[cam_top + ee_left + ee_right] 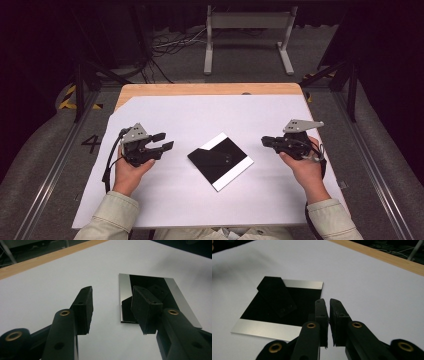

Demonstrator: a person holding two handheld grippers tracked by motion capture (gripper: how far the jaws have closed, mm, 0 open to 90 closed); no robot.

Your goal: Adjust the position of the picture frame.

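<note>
Black and mirror-bright, the square plate (pixel 220 161) lies flat on the white sheet (pixel 200 115) covering the table (pixel 210 89), turned corner-on to us, with a pale strip along two opposite edges. We take it as our landmark. Nearest to us, left of the plate and clear of it, our left hand-held gripper (pixel 164 141) points toward it with jaws parted and nothing between them. Right of the plate, also apart from it, our right hand-held gripper (pixel 264 141) has its jaws nearly together — empty too. We judge this the approach step: neither tool touches the plate yet. Next we would need a thin, flat pick-up — one jaw sliding under an edge, the other tool steadying the far side. Beyond the plate the sheet lies bare up to the wooden rim.
</note>
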